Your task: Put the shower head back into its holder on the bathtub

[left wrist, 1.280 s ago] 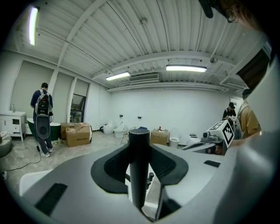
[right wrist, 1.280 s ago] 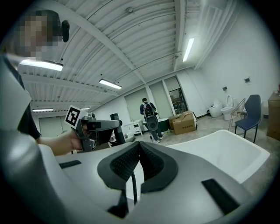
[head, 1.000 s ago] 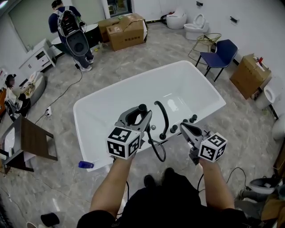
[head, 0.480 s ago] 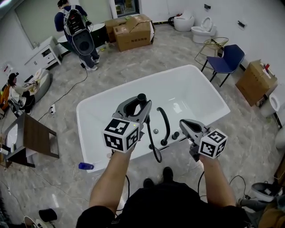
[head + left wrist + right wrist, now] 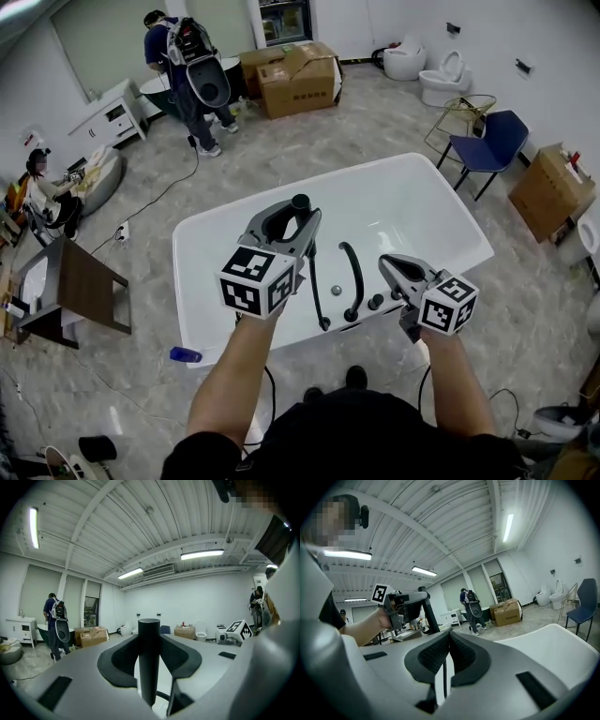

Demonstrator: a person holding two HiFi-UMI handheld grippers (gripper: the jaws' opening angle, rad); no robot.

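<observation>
My left gripper (image 5: 284, 228) is shut on the black stick-shaped shower head (image 5: 301, 202), held upright above the near rim of the white bathtub (image 5: 225, 239). Its black hose (image 5: 315, 286) hangs down towards the rim. In the left gripper view the handle (image 5: 149, 667) stands between the pads of that gripper (image 5: 149, 637). The black arched faucet (image 5: 354, 277) and its knobs (image 5: 377, 301) sit on the rim between my two grippers. My right gripper (image 5: 397, 272) hovers right of the faucet, jaws closed together and empty, as the right gripper view (image 5: 449, 637) shows.
A person with a backpack (image 5: 192, 66) stands at the back by cardboard boxes (image 5: 300, 75). A blue chair (image 5: 492, 141) and a box (image 5: 544, 187) are at the right, a brown table (image 5: 84, 291) at the left, a blue bottle (image 5: 185, 355) on the floor.
My left gripper has risen with the shower head, and the hose's low loop has been drawn up straighter. Both hands have drifted relative to the tub; jaws are unchanged.
</observation>
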